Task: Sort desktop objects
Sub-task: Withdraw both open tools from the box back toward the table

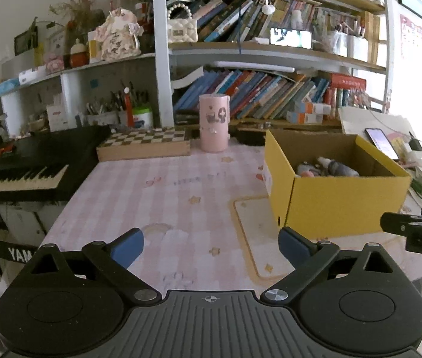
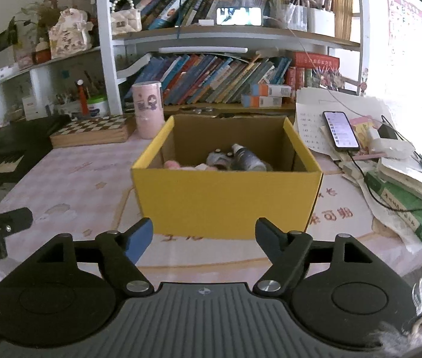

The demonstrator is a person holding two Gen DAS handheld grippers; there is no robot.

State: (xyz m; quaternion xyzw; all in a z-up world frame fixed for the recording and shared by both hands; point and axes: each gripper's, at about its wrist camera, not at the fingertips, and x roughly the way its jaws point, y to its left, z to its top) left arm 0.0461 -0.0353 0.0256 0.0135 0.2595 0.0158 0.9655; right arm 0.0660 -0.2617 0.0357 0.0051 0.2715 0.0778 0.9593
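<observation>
A yellow cardboard box (image 2: 226,200) stands on the pink checked desk, straight ahead in the right wrist view and to the right (image 1: 339,200) in the left wrist view. Inside it lie a grey bottle (image 2: 245,158), a small grey item and something pink. My right gripper (image 2: 203,240) hangs open just in front of the box's near wall, with nothing between its fingers. My left gripper (image 1: 211,246) is wide open over bare desk, left of the box, also with nothing in it. A pink cylindrical can (image 1: 214,122) stands upright at the back of the desk.
A wooden chessboard box (image 1: 143,144) lies back left, a black keyboard (image 1: 17,164) beyond the desk's left edge. Papers, a phone (image 2: 340,131) and green books (image 2: 408,205) crowd the right side. Bookshelves rise behind. The right gripper's tip (image 1: 414,229) shows at the left view's right edge.
</observation>
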